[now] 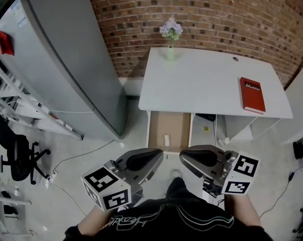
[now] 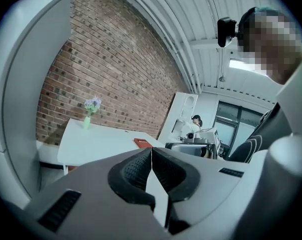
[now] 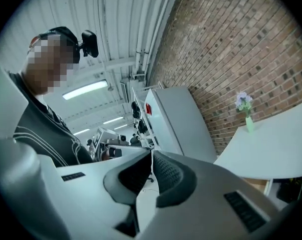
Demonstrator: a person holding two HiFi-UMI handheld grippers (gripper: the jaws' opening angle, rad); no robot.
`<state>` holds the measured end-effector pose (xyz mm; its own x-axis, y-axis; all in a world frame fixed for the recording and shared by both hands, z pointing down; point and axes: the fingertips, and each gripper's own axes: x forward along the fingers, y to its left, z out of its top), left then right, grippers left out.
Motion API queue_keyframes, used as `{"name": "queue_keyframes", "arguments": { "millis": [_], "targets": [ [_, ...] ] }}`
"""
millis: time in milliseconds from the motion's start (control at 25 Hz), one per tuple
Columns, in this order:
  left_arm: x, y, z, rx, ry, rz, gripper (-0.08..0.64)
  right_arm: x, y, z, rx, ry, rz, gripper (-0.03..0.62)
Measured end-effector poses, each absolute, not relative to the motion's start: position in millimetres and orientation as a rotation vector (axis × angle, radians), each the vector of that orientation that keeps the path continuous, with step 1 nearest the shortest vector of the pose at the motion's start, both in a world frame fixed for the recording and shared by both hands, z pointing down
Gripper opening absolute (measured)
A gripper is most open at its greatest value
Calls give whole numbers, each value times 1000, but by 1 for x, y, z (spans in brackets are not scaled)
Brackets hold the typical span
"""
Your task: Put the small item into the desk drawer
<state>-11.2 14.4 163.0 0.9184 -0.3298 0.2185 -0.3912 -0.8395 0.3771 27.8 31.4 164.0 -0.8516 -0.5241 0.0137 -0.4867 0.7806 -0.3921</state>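
Brown drawer (image 1: pixel 167 120) holds small item (image 1: pixel 167 140); left gripper (image 1: pixel 160 154), right gripper (image 1: pixel 182 156) both closed, empty

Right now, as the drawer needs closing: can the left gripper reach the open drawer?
Probably yes: the drawer stands open just ahead of the left gripper, nothing shows between them, and its shut fingers are empty.
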Motion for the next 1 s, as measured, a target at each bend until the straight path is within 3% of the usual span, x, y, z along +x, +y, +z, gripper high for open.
{"name": "queue_keyframes", "arguments": {
  "millis": [1000],
  "targets": [
    [-14, 6, 180, 2616, -522, 183, 21, 39, 27, 181, -942, 2873, -617, 41]
  ]
}}
